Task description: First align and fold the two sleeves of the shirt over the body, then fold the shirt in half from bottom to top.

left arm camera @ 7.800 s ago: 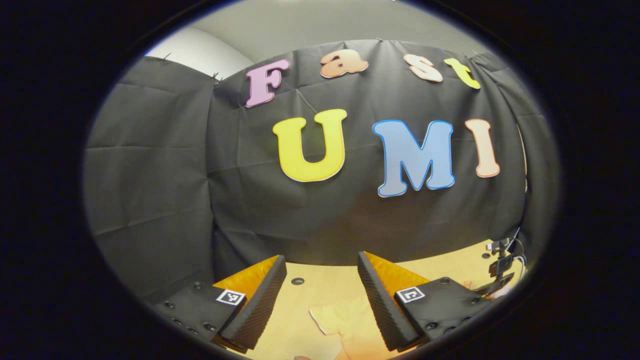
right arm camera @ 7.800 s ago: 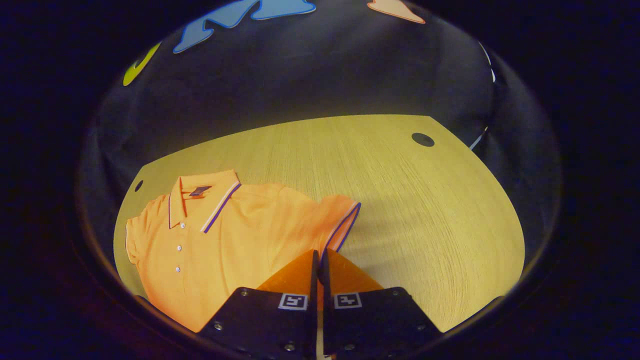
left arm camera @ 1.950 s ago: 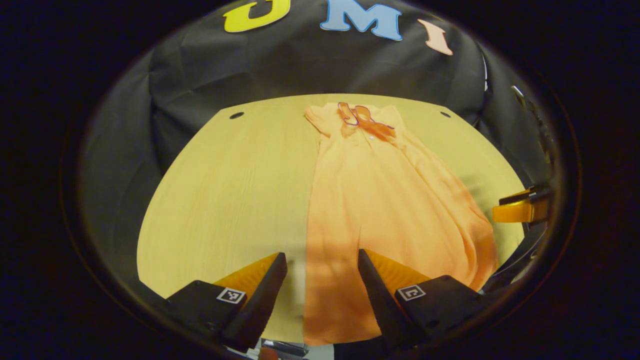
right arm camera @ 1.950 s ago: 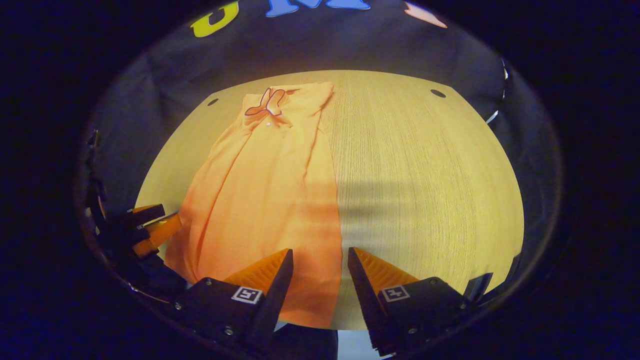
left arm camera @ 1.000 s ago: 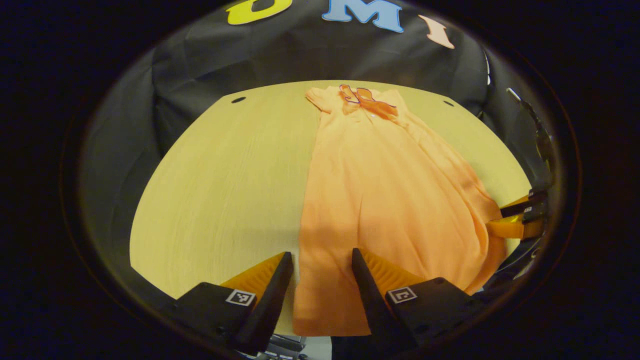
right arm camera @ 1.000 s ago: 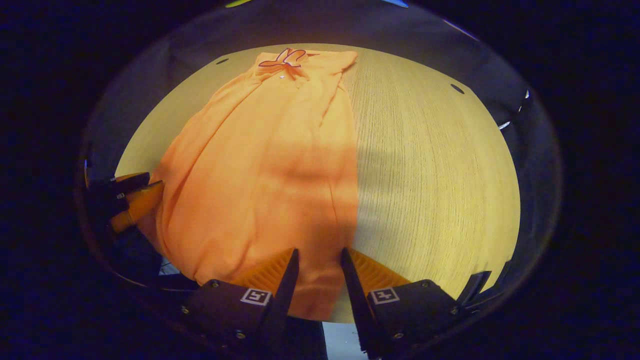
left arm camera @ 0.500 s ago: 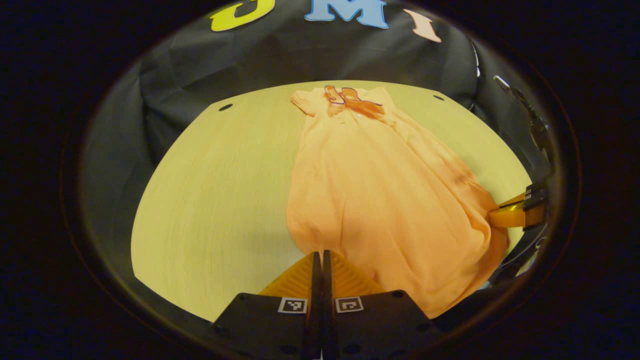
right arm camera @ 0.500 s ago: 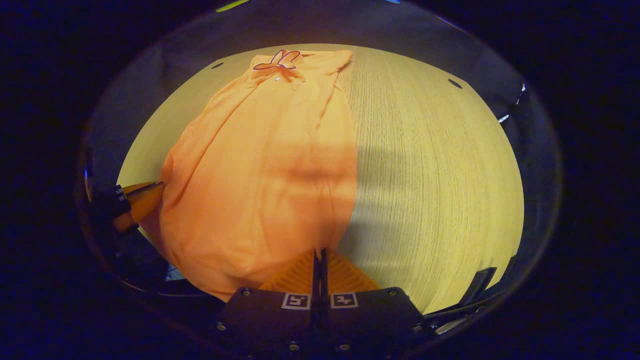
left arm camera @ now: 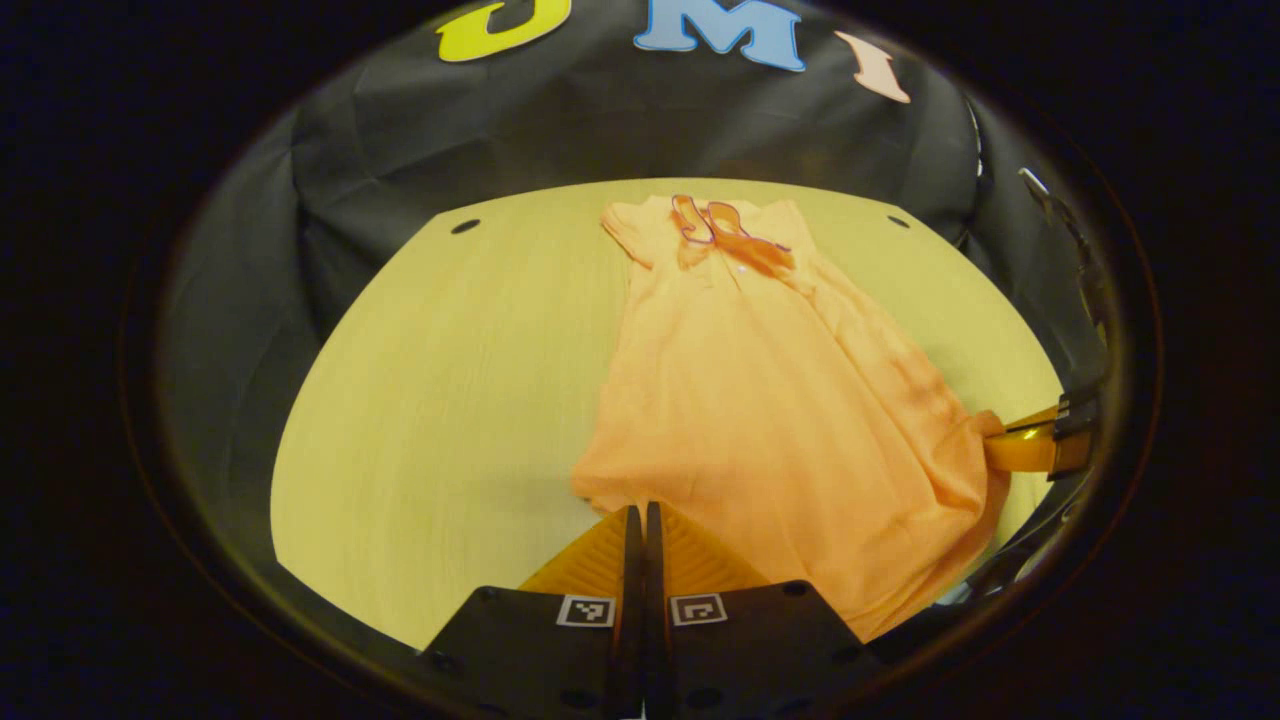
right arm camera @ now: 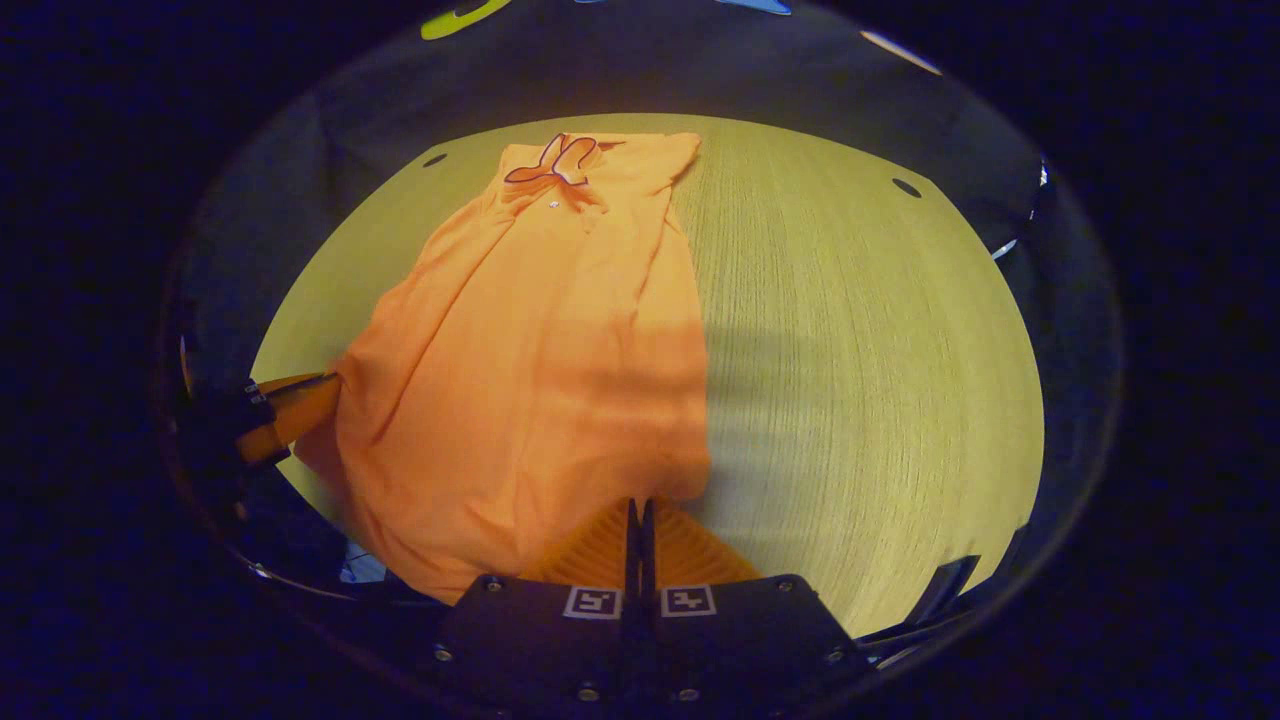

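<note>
Left gripper view: one shirt on table, hem pinched by two grippers, left gripper and right gripper both clamped. Versus 0.5 s ago: hem lifted farther forward.

A pale wooden table spans the middle of both views, with small dark round holes near its far corners at upper left and upper right, below the black cloth wall.
</note>
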